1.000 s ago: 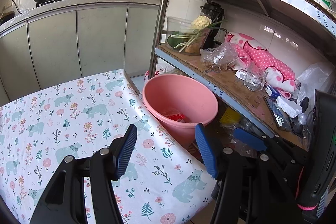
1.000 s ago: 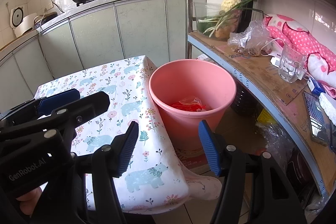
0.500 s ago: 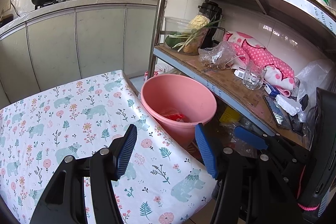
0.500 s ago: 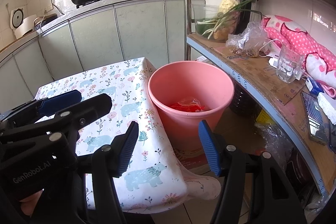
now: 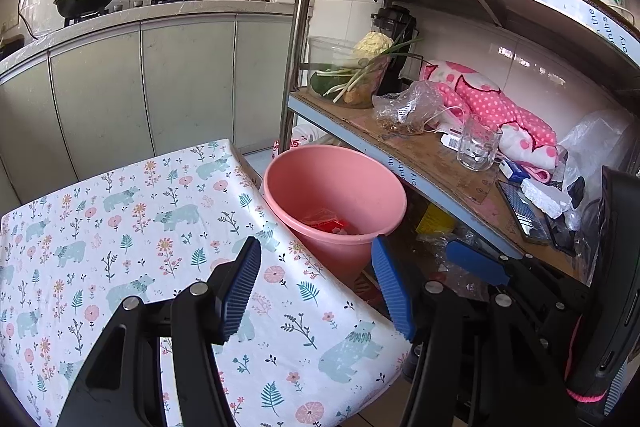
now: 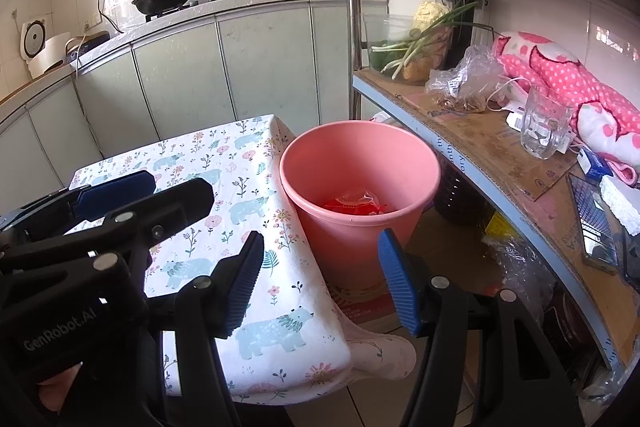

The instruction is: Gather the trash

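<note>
The left tongs (image 5: 316, 283) are hanging wide apart with nothing between the blue pads, hovering over the near corner of the bench (image 5: 120, 227), which is wearing a floral bear-print cloth. The right tongs (image 6: 320, 281) are gaping just as wide and holding nothing, sitting above the bench's edge beside the pink bucket (image 6: 404, 227). The bucket is standing on the floor, pressed against the bench's side and just beside the metal shelf rack (image 6: 480, 155). The trash, a red wrapper (image 6: 354, 205), is lying at the bottom of the bucket, ahead of and below both tongs, well apart from their pads. In the left wrist view the same wrapper (image 5: 324, 221) is showing just beyond the gap between the pads, inside the bucket (image 5: 384, 219)
</note>
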